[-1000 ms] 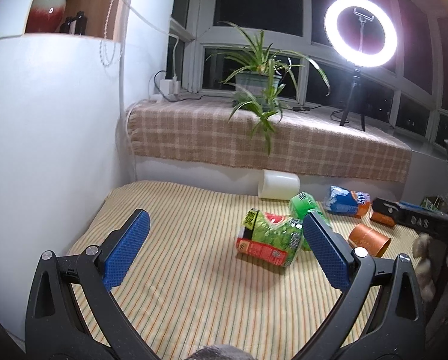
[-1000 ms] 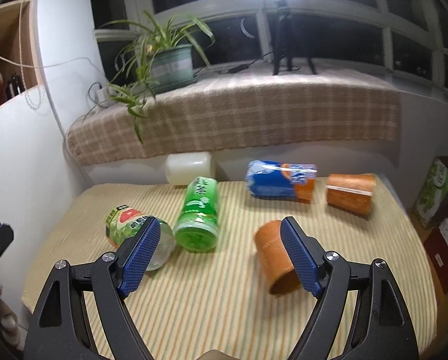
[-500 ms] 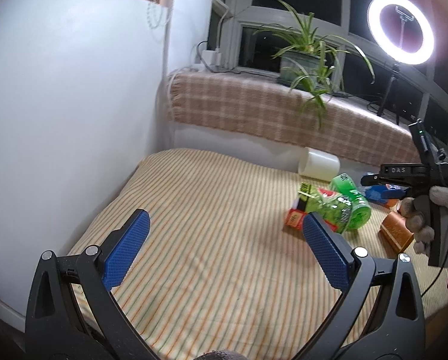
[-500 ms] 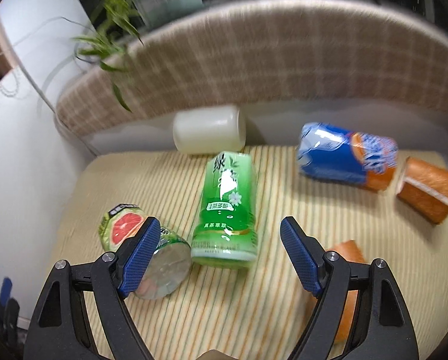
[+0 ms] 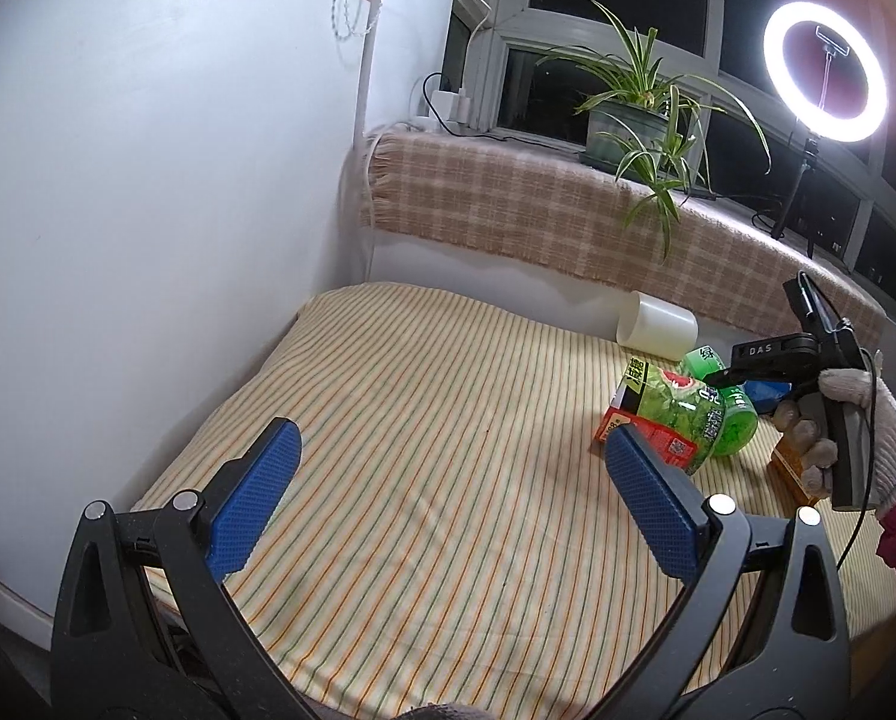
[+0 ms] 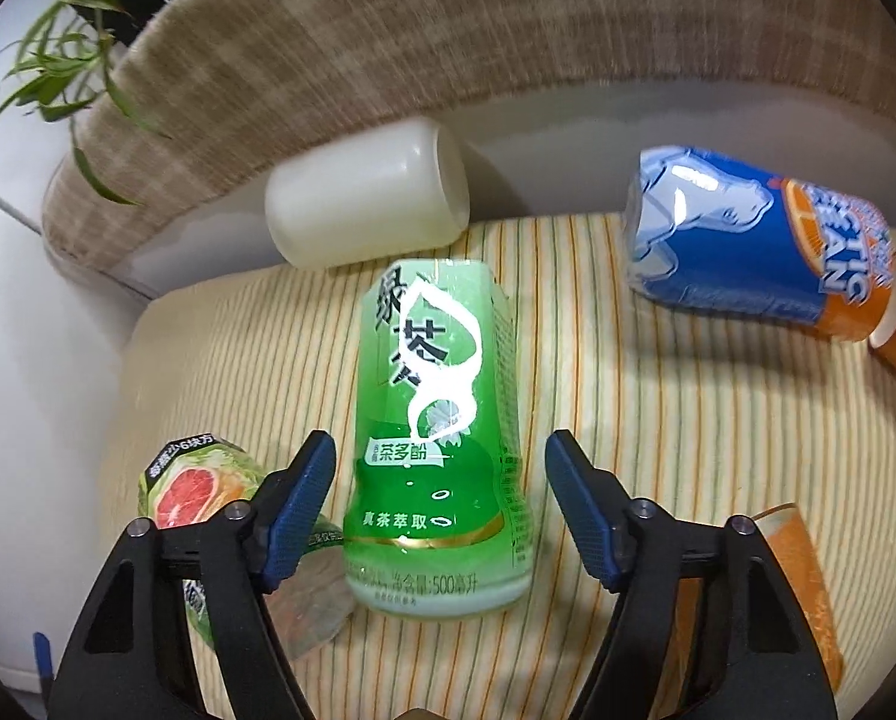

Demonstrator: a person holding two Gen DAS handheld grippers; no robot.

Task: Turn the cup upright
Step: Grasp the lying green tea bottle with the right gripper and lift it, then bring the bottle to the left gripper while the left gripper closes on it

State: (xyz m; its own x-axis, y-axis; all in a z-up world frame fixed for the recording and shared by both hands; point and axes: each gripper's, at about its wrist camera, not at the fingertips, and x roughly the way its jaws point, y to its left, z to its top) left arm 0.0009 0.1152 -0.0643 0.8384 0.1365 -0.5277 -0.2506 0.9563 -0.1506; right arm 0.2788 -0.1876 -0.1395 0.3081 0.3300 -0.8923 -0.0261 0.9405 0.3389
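Your right claw [image 6: 436,504] is spread wide and grips nothing; its blue pads flank the lower end of the green cup [image 6: 439,438], one at 9 o'clock and one at 3 o'clock of it, with a small gap on each side. That green cup lies on its side on the striped surface [image 6: 658,420], pale end toward you, printed end pointing to 12 o'clock. Just at its 8 o'clock a grapefruit-print cup [image 6: 190,486] also lies on its side, partly hidden behind your left-hand pad; whether the two touch cannot be told. At 12 o'clock a white cup [image 6: 367,204] lies against the wall below the plaid-covered sill [image 6: 388,42]. At 2 o'clock a blue-and-orange cup [image 6: 754,252] lies on its side, well apart, and an orange cup [image 6: 799,576] sits at 4 o'clock behind your right-hand pad. Bare striped cloth runs between the green cup and the blue one.

Your left claw [image 5: 448,498] is also spread wide and holds nothing, over bare striped cloth, with the white wall [image 5: 148,210] close at 9 o'clock. From there your gloved right hand [image 5: 850,420] shows at 3 o'clock, gripping its tool above the cluster of cups.
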